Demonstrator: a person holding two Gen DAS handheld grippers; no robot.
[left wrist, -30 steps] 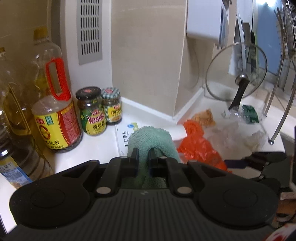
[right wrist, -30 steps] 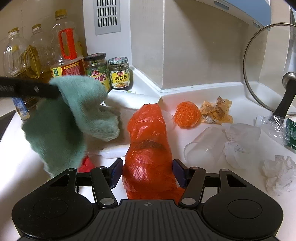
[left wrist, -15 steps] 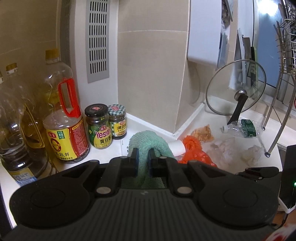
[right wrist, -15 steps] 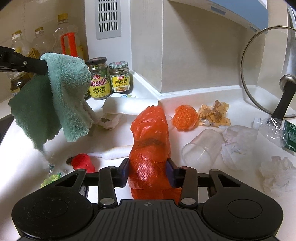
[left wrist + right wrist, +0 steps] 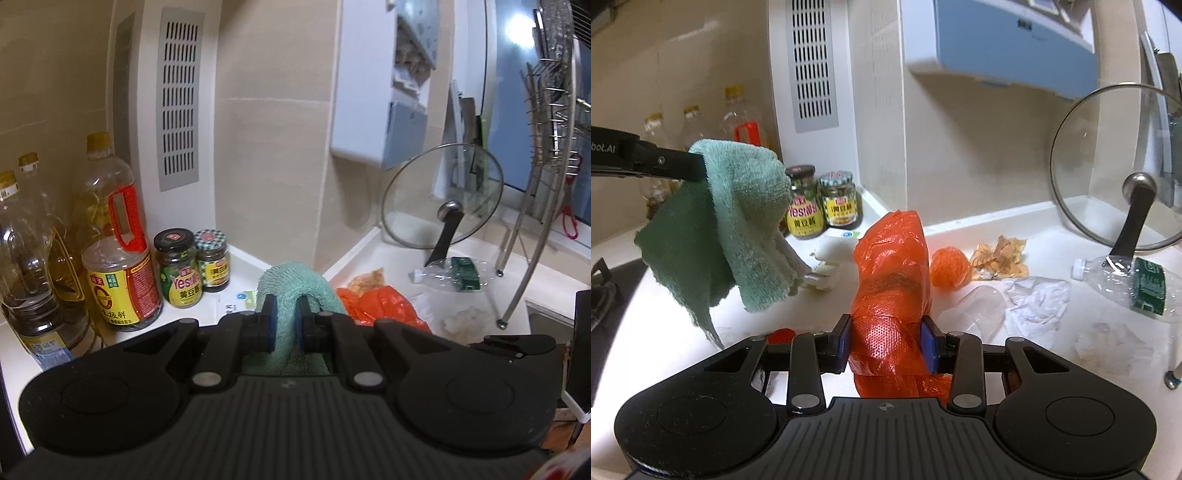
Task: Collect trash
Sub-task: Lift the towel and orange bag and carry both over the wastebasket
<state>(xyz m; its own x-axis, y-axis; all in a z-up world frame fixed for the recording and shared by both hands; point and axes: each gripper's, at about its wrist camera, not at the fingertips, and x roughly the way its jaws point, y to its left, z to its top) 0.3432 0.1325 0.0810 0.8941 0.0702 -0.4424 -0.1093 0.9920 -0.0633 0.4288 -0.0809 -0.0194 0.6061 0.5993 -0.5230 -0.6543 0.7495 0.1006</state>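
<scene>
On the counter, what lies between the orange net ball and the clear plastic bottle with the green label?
In the right wrist view, crumpled brown wrappers lie right beside the orange net ball; crumpled white paper lies nearer the plastic bottle.

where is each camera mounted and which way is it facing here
Left wrist: sits on the left gripper, looking along its fingers toward the wall corner with oil bottles and jars; its own jaws, shut on the green towel, fill the foreground.
Right wrist: sits on the right gripper, looking down across the white counter at scattered trash; its jaws clamp the orange bag.
Shared: both show the towel, the bag, the jars and the glass lid; the right view also catches the left gripper's fingers from the side.
</scene>
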